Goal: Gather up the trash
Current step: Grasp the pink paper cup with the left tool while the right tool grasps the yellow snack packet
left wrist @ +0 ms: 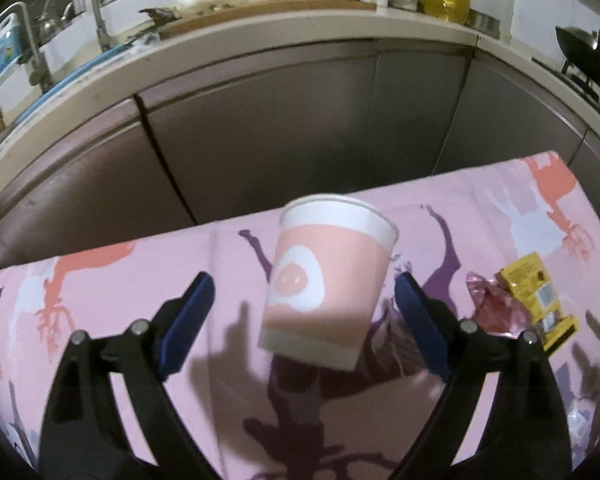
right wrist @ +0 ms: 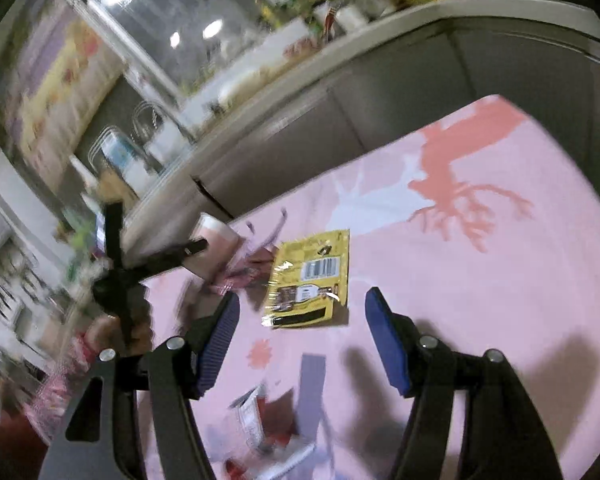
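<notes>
Pink deer-print table (left wrist: 100,320) under kitchen cabinets, and we're at the reach-for-pickup step. Left tongs (left wrist: 302,308) stand wide, empty, paper cup (left wrist: 328,280) upright between the jaws, not touched. Right tongs (right wrist: 302,328) half-spread, empty, yellow wrapper (right wrist: 310,278) lying flat just ahead. Next, I'd judge: close in and squeeze.

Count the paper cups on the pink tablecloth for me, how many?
1. The pink paper cup stands on the pink tablecloth, just left of the yellow wrapper. The view is blurry, so more could be hidden out of view.
</notes>
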`<state>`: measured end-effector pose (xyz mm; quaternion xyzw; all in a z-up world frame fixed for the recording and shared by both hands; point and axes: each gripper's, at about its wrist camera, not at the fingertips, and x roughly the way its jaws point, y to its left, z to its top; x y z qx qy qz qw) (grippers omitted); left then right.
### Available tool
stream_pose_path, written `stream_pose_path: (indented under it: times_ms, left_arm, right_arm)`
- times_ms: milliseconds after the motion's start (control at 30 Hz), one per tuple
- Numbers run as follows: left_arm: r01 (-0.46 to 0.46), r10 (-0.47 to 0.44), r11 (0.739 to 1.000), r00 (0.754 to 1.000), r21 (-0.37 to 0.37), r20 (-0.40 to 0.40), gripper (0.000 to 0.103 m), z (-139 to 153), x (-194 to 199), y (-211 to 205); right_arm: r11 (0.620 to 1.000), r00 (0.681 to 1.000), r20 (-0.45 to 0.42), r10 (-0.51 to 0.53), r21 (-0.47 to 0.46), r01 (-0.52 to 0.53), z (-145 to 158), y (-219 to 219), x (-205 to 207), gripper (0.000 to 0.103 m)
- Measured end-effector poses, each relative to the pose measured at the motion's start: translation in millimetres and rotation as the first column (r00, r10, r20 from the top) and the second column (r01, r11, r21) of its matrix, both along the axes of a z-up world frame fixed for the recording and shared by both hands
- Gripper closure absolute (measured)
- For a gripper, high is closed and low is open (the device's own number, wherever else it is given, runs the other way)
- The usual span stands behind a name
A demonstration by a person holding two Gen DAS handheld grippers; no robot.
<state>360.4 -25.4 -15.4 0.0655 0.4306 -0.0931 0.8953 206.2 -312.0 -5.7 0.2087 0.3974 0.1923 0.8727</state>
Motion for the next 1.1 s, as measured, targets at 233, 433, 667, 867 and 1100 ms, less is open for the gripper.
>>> stream_pose_path:
  times_ms: [233, 433, 667, 867, 1100]
  left_arm:
    - [0.039, -0.039, 0.999, 0.999, 0.024, -0.006, 0.042, -21.2, -5.4, -8.7]
    - [0.050, -0.050, 0.999, 0.999, -0.021, -0.007, 0.048, -18.2, -27.4, -4.9]
    - [0.095, -0.098, 0.991, 0.995, -0.090, -0.031, 0.049, -19.5, -92.7, -2.6]
    - [0.106, -0.120, 0.973, 0.991, -0.204, -0.059, 0.049, -18.9, -134.9, 0.0]
    - [0.098, -0.124, 0.956, 0.989, -0.276, -0.080, 0.048, -27.6, -154.2, -1.2]
  right_arm:
    - [0.997, 0.998, -0.060, 0.020, -0.079, -0.024, -32.0, 21.8, 30.1, 0.047]
    - [0.993, 0.994, -0.099, 0.048, -0.099, -0.057, -41.4, 29.3, 24.1, 0.103]
    - [0.991, 0.996, -0.078, 0.039, -0.123, -0.048, -44.6, 23.0, -10.1, 0.103]
    - [0.995, 0.993, -0.095, -0.070, 0.060, 0.076, -40.3, -16.8, -7.7, 0.095]
    - [0.965, 0.980, -0.195, -0.024, 0.253, 0.074, -43.4, -17.6, 6.4, 0.039]
